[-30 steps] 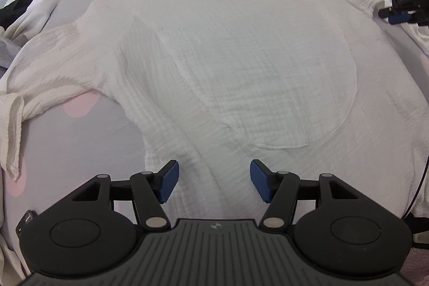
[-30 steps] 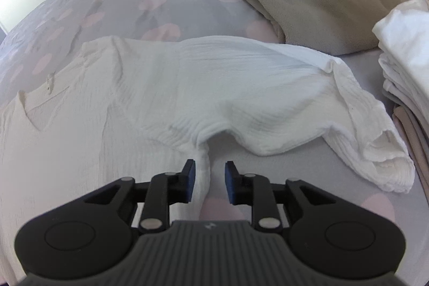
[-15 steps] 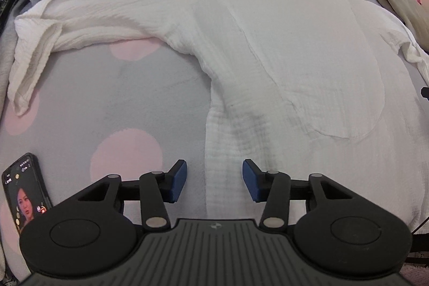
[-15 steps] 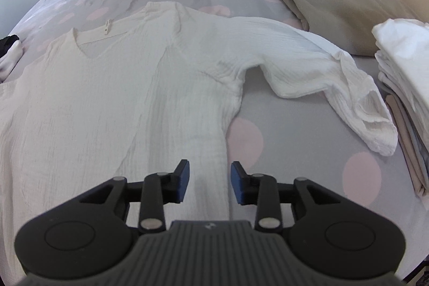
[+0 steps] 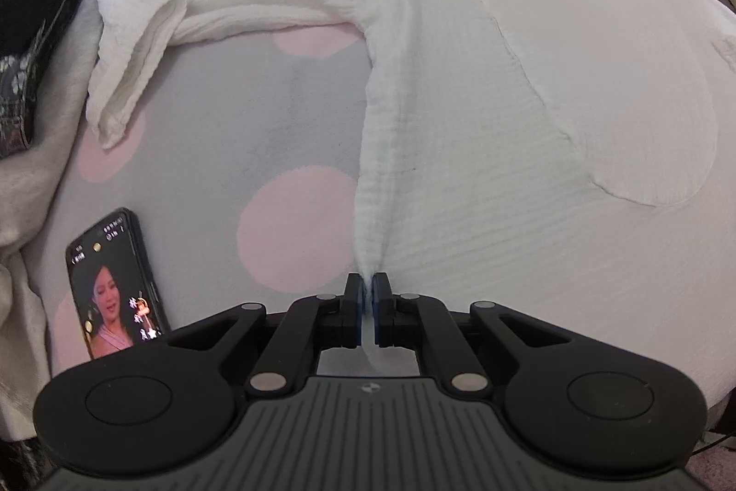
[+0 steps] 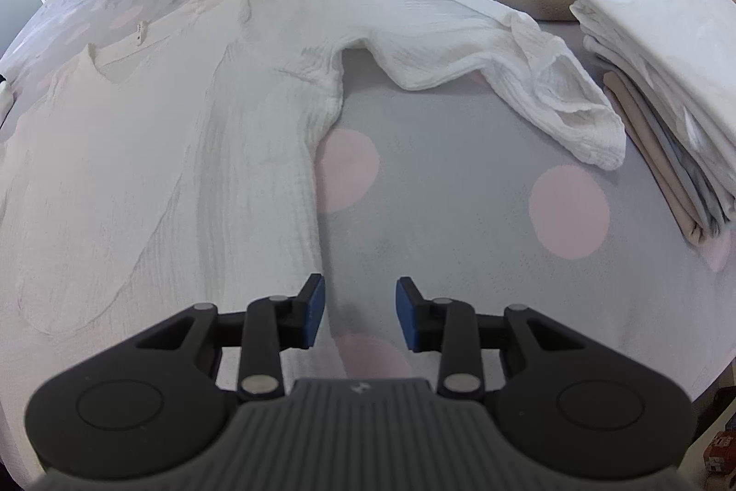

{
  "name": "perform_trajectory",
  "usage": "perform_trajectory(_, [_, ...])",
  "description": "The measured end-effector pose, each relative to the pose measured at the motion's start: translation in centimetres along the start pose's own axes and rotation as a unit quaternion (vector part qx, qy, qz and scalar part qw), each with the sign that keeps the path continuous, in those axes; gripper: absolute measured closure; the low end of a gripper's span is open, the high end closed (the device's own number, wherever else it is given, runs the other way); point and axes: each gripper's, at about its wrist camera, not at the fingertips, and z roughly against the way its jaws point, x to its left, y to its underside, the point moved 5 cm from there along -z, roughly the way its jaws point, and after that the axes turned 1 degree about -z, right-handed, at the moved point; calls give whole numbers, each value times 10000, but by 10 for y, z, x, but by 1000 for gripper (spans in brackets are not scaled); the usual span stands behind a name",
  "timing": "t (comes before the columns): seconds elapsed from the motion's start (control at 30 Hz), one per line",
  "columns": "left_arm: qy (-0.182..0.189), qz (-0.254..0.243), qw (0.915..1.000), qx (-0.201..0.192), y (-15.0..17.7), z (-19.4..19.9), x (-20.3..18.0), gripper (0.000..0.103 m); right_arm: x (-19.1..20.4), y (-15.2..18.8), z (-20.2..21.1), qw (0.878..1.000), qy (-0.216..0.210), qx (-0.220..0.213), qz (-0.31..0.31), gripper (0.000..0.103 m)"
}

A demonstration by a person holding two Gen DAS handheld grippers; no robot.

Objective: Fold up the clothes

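White crinkled long-sleeved blouse (image 5: 529,86) flat on the grey pink-dotted bed (image 5: 276,123), neckline pointing away.
Left tool (image 5: 367,295) pinches its side hem (fabric bunched between pads); right tool (image 6: 360,307) spread wide over the opposite hem edge.

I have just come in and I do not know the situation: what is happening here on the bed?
A person with a gripper in each hand is folding a white blouse spread flat on the bed. The left gripper has pinched the blouse's lower side edge. The right gripper is open over the opposite edge, holding nothing yet. No fold is made.
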Motion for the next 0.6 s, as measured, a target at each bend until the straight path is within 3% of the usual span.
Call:
perform_trajectory(0.07, [29,-35,10000,-43,2,8,-3,87,-2,7,4,9999,-123,99,50,66])
perform_trajectory(0.13, [182,-253,9995,-75,7,21,-10,56,-5,15,11,9995,-263,194,30,63])
perform_trajectory(0.17, [258,-362,9990,-91,10,28,-14,50,-6,21,14,9991,-332,246,17,63])
perform_trajectory(0.37, [795,-783,9927,465,44,38,-29,48,-23,57,27,9950,-557,803,-196,62])
perform_trajectory(0.6, [650,-1560,9774,1271,93,17,-44,48,-34,91,24,9872,-500,1493,-243,62])
